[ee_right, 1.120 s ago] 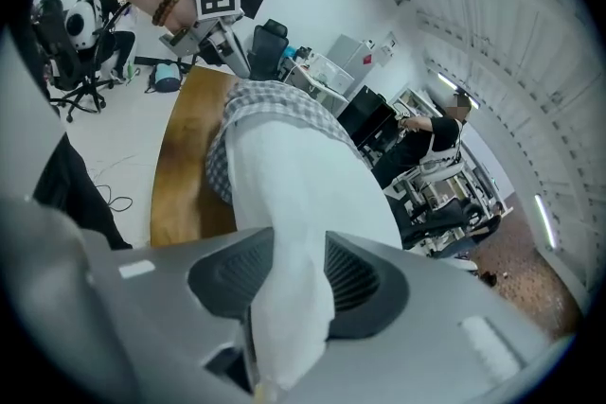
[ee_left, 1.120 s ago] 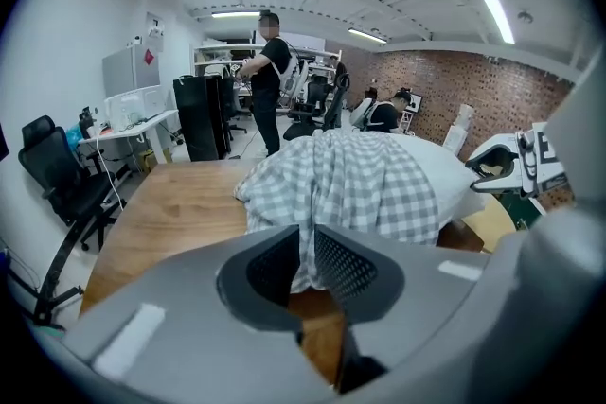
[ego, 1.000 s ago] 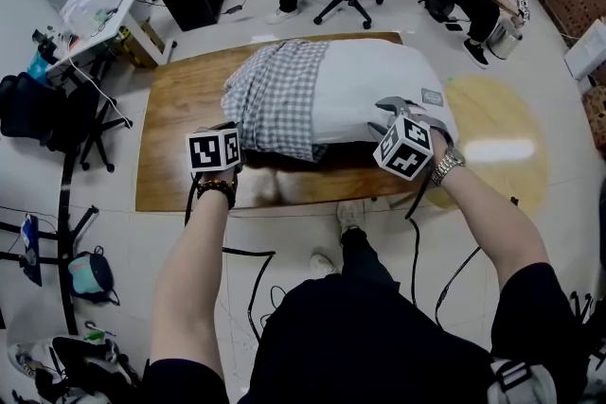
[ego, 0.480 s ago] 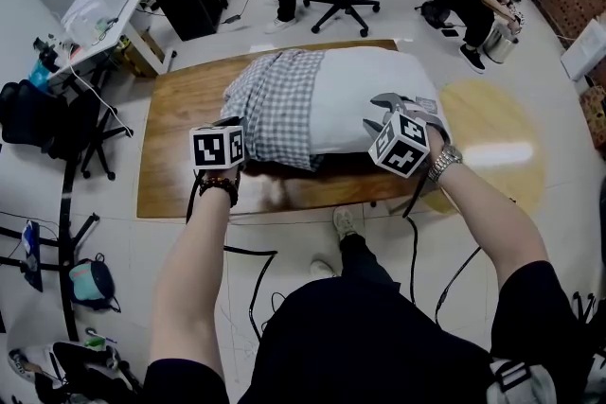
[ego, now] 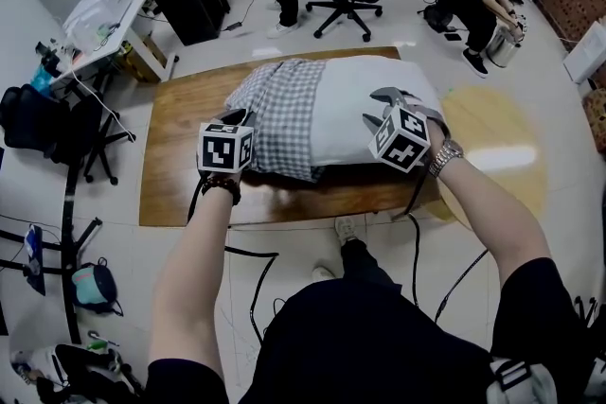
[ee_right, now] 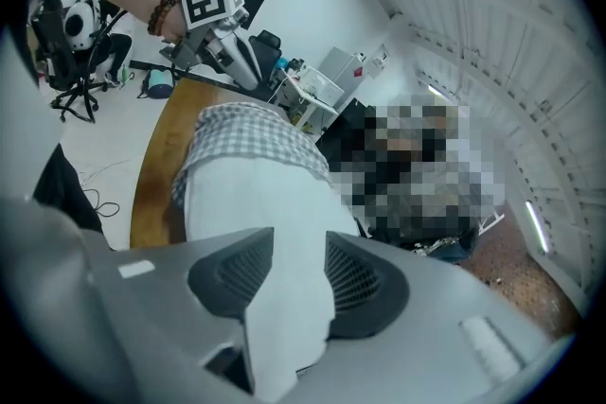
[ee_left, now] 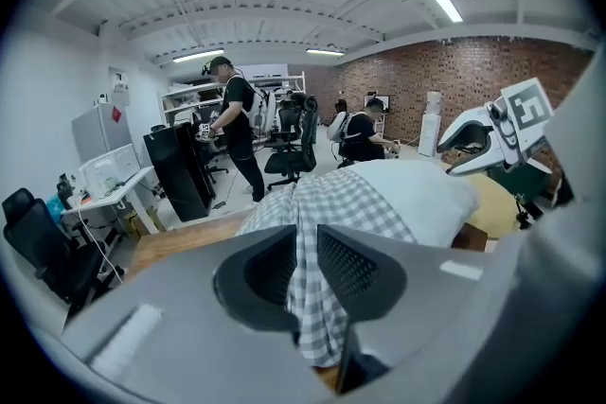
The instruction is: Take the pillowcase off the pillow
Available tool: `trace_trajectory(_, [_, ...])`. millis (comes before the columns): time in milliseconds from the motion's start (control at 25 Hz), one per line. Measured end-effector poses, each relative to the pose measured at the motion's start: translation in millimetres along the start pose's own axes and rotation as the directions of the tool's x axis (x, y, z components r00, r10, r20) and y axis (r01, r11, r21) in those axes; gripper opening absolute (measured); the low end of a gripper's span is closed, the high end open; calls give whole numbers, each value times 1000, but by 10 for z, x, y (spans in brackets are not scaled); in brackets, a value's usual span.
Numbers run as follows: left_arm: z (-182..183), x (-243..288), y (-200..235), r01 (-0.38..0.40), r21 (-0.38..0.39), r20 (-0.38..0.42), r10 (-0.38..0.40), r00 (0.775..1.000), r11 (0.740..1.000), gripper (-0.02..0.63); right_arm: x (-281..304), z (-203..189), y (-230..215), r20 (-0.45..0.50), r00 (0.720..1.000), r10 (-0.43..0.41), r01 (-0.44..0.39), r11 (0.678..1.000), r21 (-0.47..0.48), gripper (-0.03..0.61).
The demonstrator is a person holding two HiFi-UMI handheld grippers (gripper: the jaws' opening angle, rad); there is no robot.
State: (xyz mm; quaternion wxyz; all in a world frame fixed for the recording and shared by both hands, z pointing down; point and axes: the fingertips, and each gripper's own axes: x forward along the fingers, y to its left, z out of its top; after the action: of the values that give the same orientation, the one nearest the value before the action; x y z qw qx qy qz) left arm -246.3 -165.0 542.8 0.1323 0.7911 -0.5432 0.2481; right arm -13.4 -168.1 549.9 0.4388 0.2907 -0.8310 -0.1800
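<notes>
Pillowcase [ego: 284, 114], grey-white check, covers left half of pillow [ego: 369, 99]; white right half bare. Pillow lies on wooden table [ego: 180, 147]. Left gripper [ee_left: 305, 255] pinches fold of pillowcase at near edge; cloth between pads, jaws have just been opening slightly. Right gripper [ee_right: 298, 270] clamped on bare pillow near its right end. Grippers well apart.
</notes>
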Motion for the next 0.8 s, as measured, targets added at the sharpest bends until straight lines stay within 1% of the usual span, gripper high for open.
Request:
trace_trajectory(280, [239,235,44,12,32,-13,-11,1000,999,89,165,76,-285,13,1000,17,-17,1000,10,170])
trace_trajectory(480, [538,465,124,34,61,-32,-32,999,998,110,334,154,-598,15,999,43,-44,998,34,170])
trace_trajectory(800, [905,976,158,78,94,-77,-71,994,992,128,683,98,-1063,21,996,92,-93,993,69,172])
